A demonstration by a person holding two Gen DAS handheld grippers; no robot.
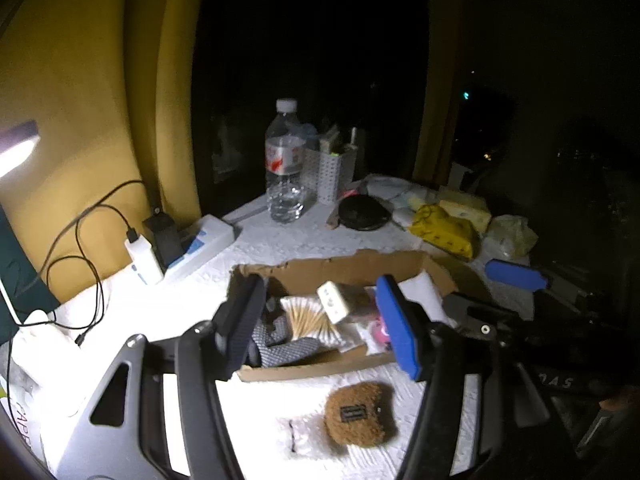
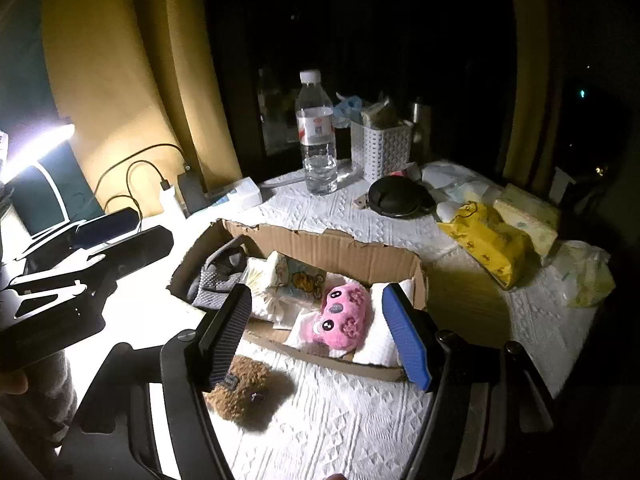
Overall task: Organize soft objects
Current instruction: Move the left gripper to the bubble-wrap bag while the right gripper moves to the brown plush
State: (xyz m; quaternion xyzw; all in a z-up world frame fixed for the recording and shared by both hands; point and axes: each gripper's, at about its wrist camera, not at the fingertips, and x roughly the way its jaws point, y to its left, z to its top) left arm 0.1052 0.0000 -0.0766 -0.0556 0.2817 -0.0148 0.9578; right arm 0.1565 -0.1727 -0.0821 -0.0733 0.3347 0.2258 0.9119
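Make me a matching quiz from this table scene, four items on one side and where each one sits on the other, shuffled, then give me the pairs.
Things:
1. pink plush toy
2. brown plush toy
3. water bottle
4. yellow tissue pack

Places:
A. upright at the far side of the table, beside the white perforated basket
B. inside the cardboard box
C. on the white cloth to the right of the box
D. on the white cloth just in front of the box, outside it

Pairs: 1-B, 2-D, 3-A, 4-C
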